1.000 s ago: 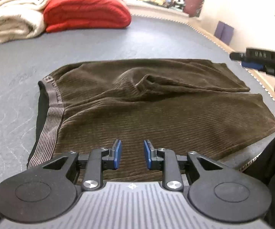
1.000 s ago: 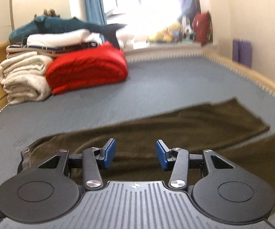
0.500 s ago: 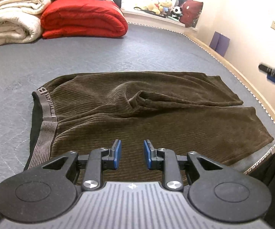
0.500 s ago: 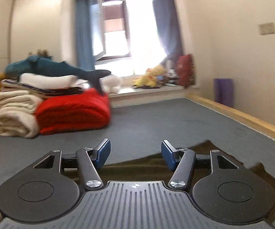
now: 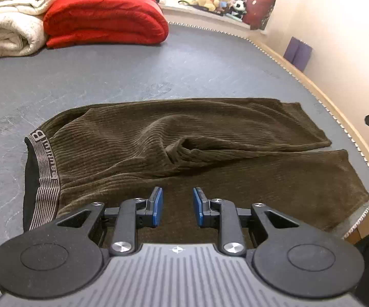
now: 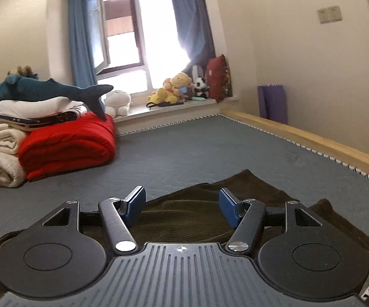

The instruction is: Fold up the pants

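Here, brown pants (image 5: 184, 148) flat on mattress (image 5: 107, 76)

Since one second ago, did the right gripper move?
Yes. The right gripper has lifted its aim and swung toward the leg ends: the brown pants now sit low in its view, while the window shows fully. Its jaws are opening, with nothing between them.

A: Where is there room to pass?
B: The grey mattress (image 5: 138, 76) lies bare between the pants (image 5: 210, 138) and the far end.
A: And in the way?
B: The red quilt (image 5: 105, 18) and cream blankets (image 5: 8, 25) at the far left; a wooden bed rail (image 6: 312, 138) along the right.
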The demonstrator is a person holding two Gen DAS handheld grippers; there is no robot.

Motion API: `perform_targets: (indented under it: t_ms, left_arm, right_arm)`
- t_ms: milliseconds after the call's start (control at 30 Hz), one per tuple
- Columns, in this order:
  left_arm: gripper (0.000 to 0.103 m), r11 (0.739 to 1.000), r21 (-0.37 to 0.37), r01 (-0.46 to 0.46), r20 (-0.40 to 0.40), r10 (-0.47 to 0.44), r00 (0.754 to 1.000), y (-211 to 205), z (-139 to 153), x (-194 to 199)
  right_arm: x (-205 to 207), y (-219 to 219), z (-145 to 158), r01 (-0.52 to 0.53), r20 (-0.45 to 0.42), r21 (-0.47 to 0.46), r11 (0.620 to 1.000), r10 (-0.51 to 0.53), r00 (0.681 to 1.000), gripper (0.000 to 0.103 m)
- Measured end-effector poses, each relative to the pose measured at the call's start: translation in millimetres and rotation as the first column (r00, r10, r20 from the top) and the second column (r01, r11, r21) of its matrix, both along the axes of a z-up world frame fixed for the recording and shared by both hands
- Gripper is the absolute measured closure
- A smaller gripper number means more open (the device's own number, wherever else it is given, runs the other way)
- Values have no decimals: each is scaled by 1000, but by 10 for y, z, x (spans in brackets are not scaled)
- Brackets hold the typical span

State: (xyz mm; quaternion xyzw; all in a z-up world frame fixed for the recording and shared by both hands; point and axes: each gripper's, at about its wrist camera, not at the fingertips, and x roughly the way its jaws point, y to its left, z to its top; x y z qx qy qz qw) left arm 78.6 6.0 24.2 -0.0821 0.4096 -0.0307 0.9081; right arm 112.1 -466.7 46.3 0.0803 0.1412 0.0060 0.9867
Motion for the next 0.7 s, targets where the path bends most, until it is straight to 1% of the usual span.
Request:
perform_targets:
  t_ms: [100, 133, 167, 267, 367, 467, 533, 567, 600, 667, 700]
  left_arm:
    - [76, 1000, -5, -8, -22, 8, 1000, 105, -117, 195]
    - [81, 1000, -2, -10, -28, 10, 1000, 143, -149, 256]
    - [82, 1000, 0, -17, -38, 17, 999, 203, -192, 339]
    - [82, 999, -16, -51, -61, 50, 997, 447, -267, 581]
    - [82, 997, -8, -81, -59, 80, 995, 756, -292, 843]
    - [82, 992, -18, -125, -78, 123, 989, 1156, -317, 1157]
    - [82, 990, 36, -137, -82, 139, 987, 1395, -327, 1415]
    - [79, 987, 57, -148, -87, 153, 984, 1499, -328, 1545]
    - [75, 984, 62, -169, -97, 175, 980, 1615, -336, 1684]
    - [49, 980, 47, -194, -103, 198, 975, 1819, -345, 1953]
    - [43, 980, 59, -192, -93, 196, 976, 1875, -361, 2071]
  right_arm:
    - [130, -41, -47, 11, -33, 49, 999, -9, 999, 37]
    - [165, -56, -61, 10, -39, 67, 998, -8, 999, 37]
    - [205, -69, -73, 8, -46, 87, 996, -4, 999, 37]
    - [313, -62, -112, 14, -81, 120, 993, -4, 997, 37]
    - [372, 8, -118, -9, -85, 116, 993, 19, 996, 37]
    - [451, 114, -129, -39, -95, 87, 995, 47, 994, 37]
    - [494, 192, -145, -78, -101, 68, 995, 84, 991, 37]
    - [511, 235, -153, -94, -106, 56, 994, 99, 989, 37]
    - [523, 282, -158, -110, -108, 40, 993, 114, 988, 37]
    - [545, 352, -144, -133, -102, 9, 991, 133, 986, 37]
    - [563, 369, -145, -136, -103, 4, 991, 135, 985, 37]
